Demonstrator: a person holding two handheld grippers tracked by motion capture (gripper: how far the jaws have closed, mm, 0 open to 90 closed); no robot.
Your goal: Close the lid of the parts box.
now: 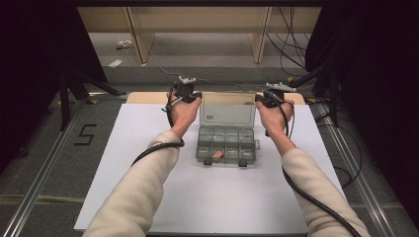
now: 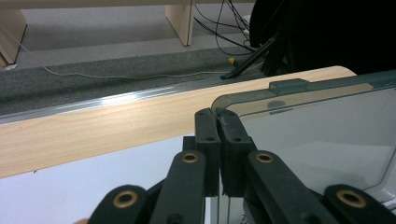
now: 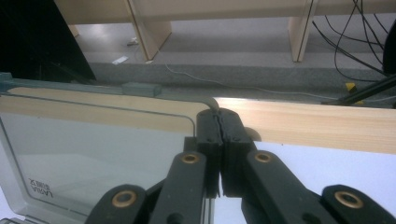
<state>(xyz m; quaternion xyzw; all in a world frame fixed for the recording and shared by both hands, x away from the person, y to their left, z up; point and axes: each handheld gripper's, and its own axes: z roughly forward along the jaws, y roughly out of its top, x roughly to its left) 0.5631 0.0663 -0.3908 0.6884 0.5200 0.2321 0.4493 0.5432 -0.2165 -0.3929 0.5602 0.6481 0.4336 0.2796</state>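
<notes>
High view: clear plastic compartment box point(image 1: 226, 145) sits open near the middle of the white table sheet point(image 1: 207, 197), its clear lid point(image 1: 228, 109) standing up at the far side. A small tan piece point(image 1: 216, 155) lies in a near-row compartment, left of centre; the other compartments look empty, though they are too small to be sure. Left gripper point(image 1: 196, 95) is at the lid's upper left corner, right gripper point(image 1: 259, 98) at the upper right corner, each held in a hand with a cream sleeve point(image 1: 133, 192) coming in from the bottom edge. Black cables trail from both grippers back along the forearms. Wooden table edge point(image 1: 143, 97) shows beyond the sheet, grey carpet floor point(image 1: 44, 148) around it, with a "5" marked on the floor at left. Left gripper view: left gripper point(image 2: 217, 116) is clenched on the corner of the lid point(image 2: 317, 135), the two black jaws pressed together with the lid's edge pinched between them; a small latch tab point(image 2: 288, 86) sits on the lid's top rim to the right. Wooden table edge point(image 2: 93, 130) and white sheet point(image 2: 70, 196) are behind. Right gripper view: right gripper point(image 3: 218, 117) is likewise clenched on the other top corner of the lid point(image 3: 93, 149), jaws closed tight over the rim; another latch tab point(image 3: 141, 88) is on the rim to the left, and mirrored lettering shows through the lid low at left. Wooden edge point(image 3: 317, 123) runs off to the right.
</notes>
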